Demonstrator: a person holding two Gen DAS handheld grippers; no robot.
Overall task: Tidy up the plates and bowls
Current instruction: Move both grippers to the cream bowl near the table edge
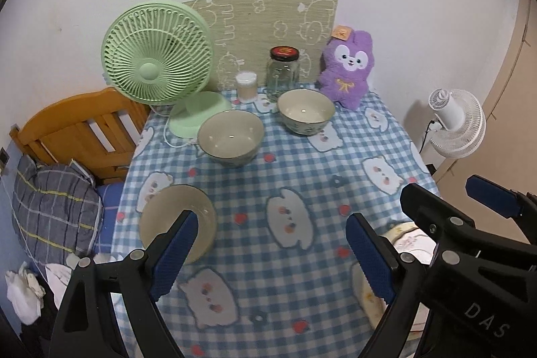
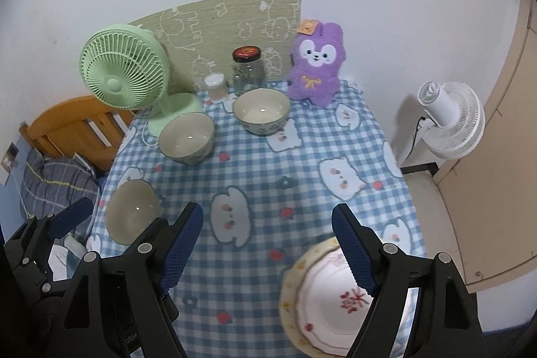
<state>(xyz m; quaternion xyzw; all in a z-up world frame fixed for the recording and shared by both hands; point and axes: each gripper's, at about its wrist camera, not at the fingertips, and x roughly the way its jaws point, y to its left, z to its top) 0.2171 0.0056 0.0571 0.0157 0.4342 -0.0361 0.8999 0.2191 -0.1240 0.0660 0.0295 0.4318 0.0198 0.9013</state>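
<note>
Bowls sit untouched; both grippers' jaws gape empty.

Black left gripper and right gripper, ribbed blue pads, seemingly silver rivets.

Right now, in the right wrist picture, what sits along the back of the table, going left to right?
Green fan → small tub → jar → purple plush.

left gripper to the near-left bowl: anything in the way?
Nothing visible. The left gripper is open and empty above the tablecloth; the near-left bowl sits just beyond its left finger, with no object between them.
</note>
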